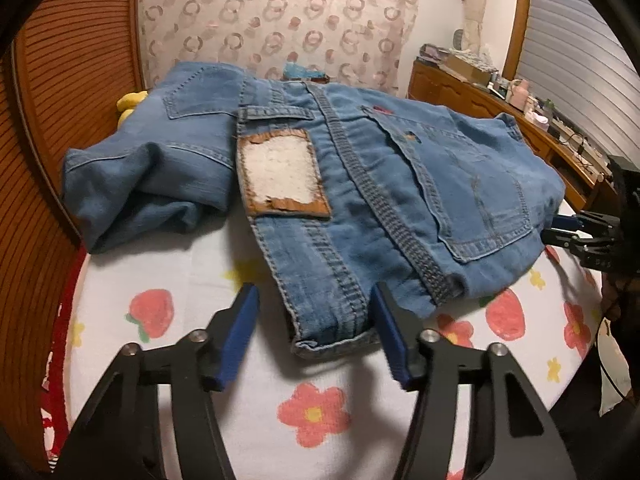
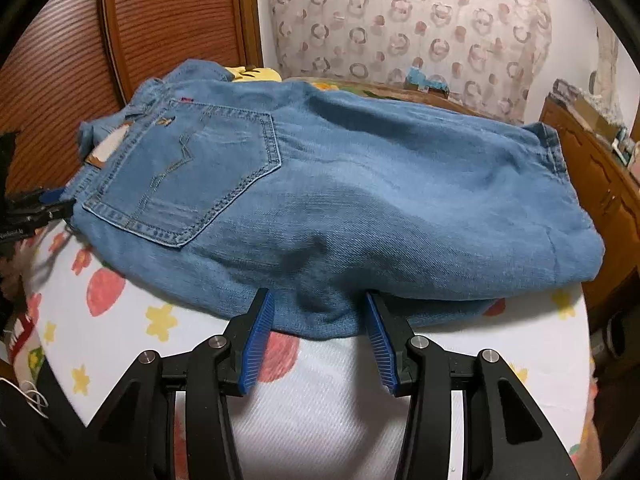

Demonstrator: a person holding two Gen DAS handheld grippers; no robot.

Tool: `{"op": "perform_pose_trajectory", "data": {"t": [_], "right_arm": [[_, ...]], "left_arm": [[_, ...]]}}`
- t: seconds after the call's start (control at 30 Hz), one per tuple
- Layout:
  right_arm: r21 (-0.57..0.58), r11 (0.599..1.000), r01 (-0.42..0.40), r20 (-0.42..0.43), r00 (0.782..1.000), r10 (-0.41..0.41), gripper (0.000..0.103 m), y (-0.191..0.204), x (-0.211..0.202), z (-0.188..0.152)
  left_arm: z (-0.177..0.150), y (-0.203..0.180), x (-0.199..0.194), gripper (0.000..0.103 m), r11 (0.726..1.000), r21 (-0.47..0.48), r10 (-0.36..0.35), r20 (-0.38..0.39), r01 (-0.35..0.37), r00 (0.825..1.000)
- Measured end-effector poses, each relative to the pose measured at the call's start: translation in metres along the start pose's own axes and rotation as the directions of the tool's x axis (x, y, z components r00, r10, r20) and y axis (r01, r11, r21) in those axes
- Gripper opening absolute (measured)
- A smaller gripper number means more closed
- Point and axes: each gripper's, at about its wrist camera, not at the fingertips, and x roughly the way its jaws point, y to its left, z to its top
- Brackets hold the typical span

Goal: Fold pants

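Blue jeans (image 1: pixel 360 184) lie folded on a flower-print bed sheet (image 1: pixel 312 412), back side up, with a worn leather patch (image 1: pixel 280 170) and a back pocket (image 1: pixel 472 192) showing. My left gripper (image 1: pixel 316 312) is open at the waistband end, its fingers on either side of the waistband corner. My right gripper (image 2: pixel 320 312) is open at the near edge of the jeans (image 2: pixel 360 208), its blue pads (image 2: pixel 260 344) on either side of a denim fold. The right gripper also shows at the right edge of the left wrist view (image 1: pixel 576 232).
A wooden headboard (image 1: pixel 60 92) stands on the left. A patterned pillow (image 1: pixel 280 20) leans against the wall behind the jeans. A wooden dresser (image 1: pixel 500 108) with clutter on top stands at the right. A yellow plush (image 1: pixel 128 104) lies by the headboard.
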Motion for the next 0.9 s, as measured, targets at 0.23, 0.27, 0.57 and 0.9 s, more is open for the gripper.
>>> {"op": "perform_pose_trajectory", "data": {"t": [0.23, 0.27, 0.57, 0.9], "right_arm": [[-0.036, 0.999, -0.006, 0.013, 1.000, 0.007, 0.030, 0.010, 0.003, -0.001], [-0.043, 0.999, -0.004, 0.015, 1.000, 0.004, 0.025, 0.012, 0.004, -0.002], [-0.038, 0.999, -0.012, 0.041, 0.999, 0.014, 0.003, 0.005, -0.005, -0.008], [-0.046, 0.999, 0.013, 0.145, 0.989, -0.007, 0.002, 0.009, -0.060, -0.005]], "left_arm": [[0.000, -0.001, 0.010, 0.049, 1.000, -0.007, -0.008, -0.016, 0.008, 1.000], [0.000, -0.001, 0.010, 0.048, 1.000, -0.008, -0.010, -0.015, 0.010, 1.000], [0.003, -0.001, 0.001, 0.025, 0.999, -0.004, -0.039, 0.018, 0.039, 0.999], [0.032, -0.021, -0.068, 0.014, 0.999, 0.035, -0.044, 0.181, 0.039, 0.982]]}}
